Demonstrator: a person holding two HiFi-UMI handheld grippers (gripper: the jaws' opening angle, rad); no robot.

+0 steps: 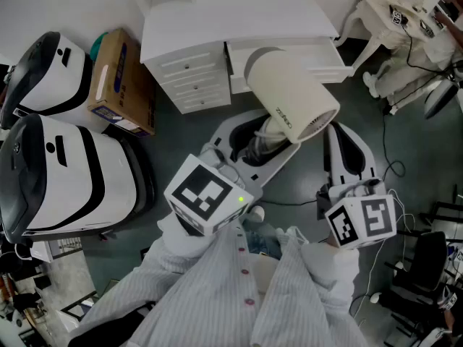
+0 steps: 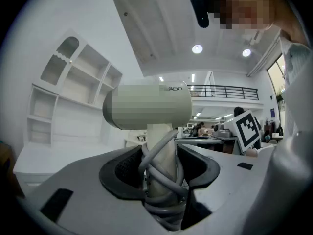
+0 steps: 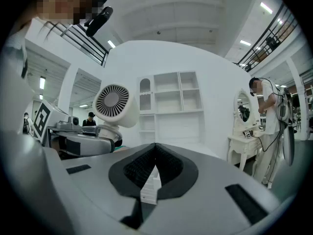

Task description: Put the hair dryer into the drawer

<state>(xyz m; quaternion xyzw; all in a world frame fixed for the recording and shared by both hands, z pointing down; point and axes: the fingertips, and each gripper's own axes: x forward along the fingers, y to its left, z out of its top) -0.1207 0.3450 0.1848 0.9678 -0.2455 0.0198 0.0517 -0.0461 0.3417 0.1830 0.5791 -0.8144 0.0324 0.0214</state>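
Note:
The cream hair dryer (image 1: pixel 293 100) is held up in the air in front of the white dresser (image 1: pixel 192 74), whose drawers all look closed. My left gripper (image 1: pixel 264 139) is shut on the dryer's handle, around which the grey cord is wound. In the left gripper view the handle (image 2: pixel 161 146) stands upright between the dark pads, with the barrel (image 2: pixel 146 106) lying across above them. My right gripper (image 1: pixel 346 132) hovers to the right of the dryer, shut on nothing. From the right gripper view the dryer's grille (image 3: pixel 112 102) shows at the left.
A cardboard box (image 1: pixel 123 82) and two white-and-black cases (image 1: pixel 65 179) stand left of the dresser. A white vanity table (image 1: pixel 391 20) with cables is at the right, where a person (image 3: pixel 266 121) stands. An open white shelf unit (image 3: pixel 171 99) rises behind the dresser.

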